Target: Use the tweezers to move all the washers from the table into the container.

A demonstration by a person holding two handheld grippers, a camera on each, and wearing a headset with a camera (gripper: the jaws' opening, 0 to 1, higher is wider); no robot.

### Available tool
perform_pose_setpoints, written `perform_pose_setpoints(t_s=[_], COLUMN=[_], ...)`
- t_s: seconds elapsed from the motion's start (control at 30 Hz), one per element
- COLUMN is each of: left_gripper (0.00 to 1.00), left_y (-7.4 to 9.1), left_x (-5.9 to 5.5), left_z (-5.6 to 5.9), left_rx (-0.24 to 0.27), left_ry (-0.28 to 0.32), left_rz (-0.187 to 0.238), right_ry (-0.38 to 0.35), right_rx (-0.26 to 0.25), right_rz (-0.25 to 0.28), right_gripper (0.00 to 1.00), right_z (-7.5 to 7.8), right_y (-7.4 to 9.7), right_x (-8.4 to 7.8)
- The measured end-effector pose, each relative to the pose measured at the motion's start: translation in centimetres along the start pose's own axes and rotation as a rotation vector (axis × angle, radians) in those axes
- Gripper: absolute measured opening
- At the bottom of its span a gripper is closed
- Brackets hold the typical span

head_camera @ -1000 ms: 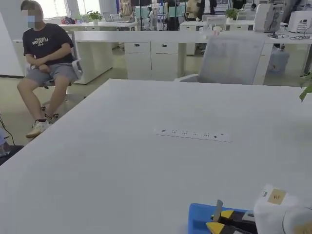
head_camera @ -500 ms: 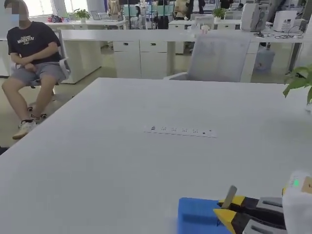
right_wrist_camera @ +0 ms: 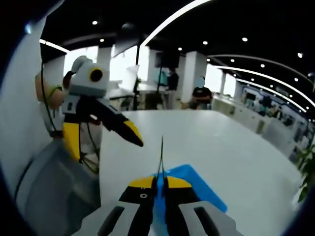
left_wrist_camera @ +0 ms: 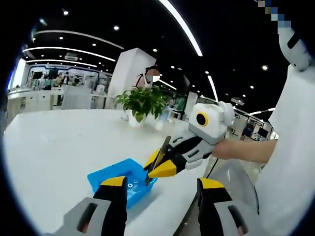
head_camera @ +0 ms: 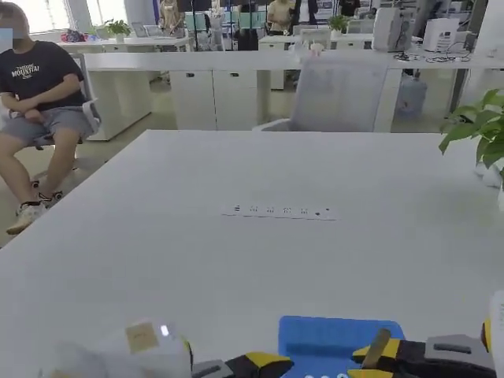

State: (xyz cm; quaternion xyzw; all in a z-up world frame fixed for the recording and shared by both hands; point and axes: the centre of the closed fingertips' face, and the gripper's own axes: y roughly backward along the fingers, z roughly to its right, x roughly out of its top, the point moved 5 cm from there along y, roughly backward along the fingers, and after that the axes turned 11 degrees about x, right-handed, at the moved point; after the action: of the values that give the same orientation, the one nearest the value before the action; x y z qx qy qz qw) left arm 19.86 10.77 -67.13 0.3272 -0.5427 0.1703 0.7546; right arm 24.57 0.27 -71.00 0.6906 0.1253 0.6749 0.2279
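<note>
Tweezers (head_camera: 376,348) in right claw (head_camera: 367,362), left claw (head_camera: 272,364) arrived

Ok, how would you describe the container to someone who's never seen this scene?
On the big white table, look at the near edge. The container is the shallow tray by the tweezers in the right gripper. It is bright blue, while the power strip farther back is white.

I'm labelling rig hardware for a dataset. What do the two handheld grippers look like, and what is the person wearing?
Both the left gripper and the right gripper have black jaws capped with yellow wedge-shaped tips, mounted on grey slotted bases. The person wears a white top.
</note>
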Motion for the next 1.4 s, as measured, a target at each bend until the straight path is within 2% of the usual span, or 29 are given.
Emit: perform_pose_setpoints(t_s=[0.1,0.17,0.27,0.37,0.4,0.47,0.5,0.6,0.73,0.83,0.93,1.03,1.17,1.23,1.3,1.33,1.4], left_gripper=[0.50,0.47,0.43,0.39,0.37,0.32,0.28,0.16,0.10,0.00,0.00,0.00,0.00,0.00,0.00,0.00,0.00], left_y=[0.0,-0.1,-0.4,-0.8,-0.9,-1.2,-1.4,-2.0,-2.7,-3.4,-4.0,-4.0,-3.9,-3.8,-3.9,-4.0,-4.3], left_x=[1.1,1.7,2.9,3.3,3.4,3.2,3.2,2.9,2.1,2.0,1.7,1.4,1.1,0.8,0.1,-0.4,-1.1], left_z=[0.4,0.8,1.1,1.5,1.6,1.9,2.0,2.2,2.6,3.0,3.3,3.3,2.9,2.5,2.1,1.8,1.6], left_rx=[-0.051,-0.089,-0.131,-0.169,-0.180,-0.209,-0.218,-0.243,-0.280,-0.297,-0.317,-0.327,-0.321,-0.317,-0.308,-0.302,-0.297], left_ry=[-0.046,-0.046,-0.069,-0.084,-0.112,-0.144,-0.151,-0.150,-0.211,-0.241,-0.244,-0.313,-0.347,-0.376,-0.402,-0.419,-0.461], left_rz=[-0.020,-0.041,-0.034,-0.051,-0.066,-0.095,-0.094,-0.125,-0.177,-0.186,-0.201,-0.222,-0.255,-0.280,-0.319,-0.352,-0.383], right_ry=[0.017,0.028,0.035,0.036,0.033,0.034,0.031,0.036,0.027,0.038,0.039,0.046,0.048,0.048,0.056,0.064,0.067], right_rx=[0.052,0.075,0.121,0.166,0.175,0.198,0.206,0.256,0.296,0.317,0.322,0.316,0.313,0.307,0.301,0.297,0.294], right_rz=[-0.012,-0.021,-0.030,-0.036,-0.038,-0.046,-0.048,-0.070,-0.090,-0.105,-0.113,-0.139,-0.157,-0.169,-0.197,-0.209,-0.222], right_gripper=[0.03,0.03,0.03,0.03,0.03,0.03,0.03,0.03,0.03,0.03,0.04,0.03,0.04,0.04,0.04,0.04,0.04], right_z=[-0.9,-1.2,-1.8,-2.5,-2.6,-2.9,-3.0,-3.3,-3.9,-4.1,-4.1,-3.8,-3.7,-3.5,-3.3,-3.2,-3.1], right_y=[-0.1,-0.1,-0.1,-0.1,-0.1,0.0,0.0,0.2,0.2,0.2,0.2,0.2,0.3,0.2,0.0,-0.1,-0.6], right_x=[-0.1,-0.2,-0.4,-0.6,-0.6,-0.8,-0.8,-1.2,-1.4,-1.4,-1.5,-2.0,-2.4,-2.9,-3.5,-3.8,-4.6])
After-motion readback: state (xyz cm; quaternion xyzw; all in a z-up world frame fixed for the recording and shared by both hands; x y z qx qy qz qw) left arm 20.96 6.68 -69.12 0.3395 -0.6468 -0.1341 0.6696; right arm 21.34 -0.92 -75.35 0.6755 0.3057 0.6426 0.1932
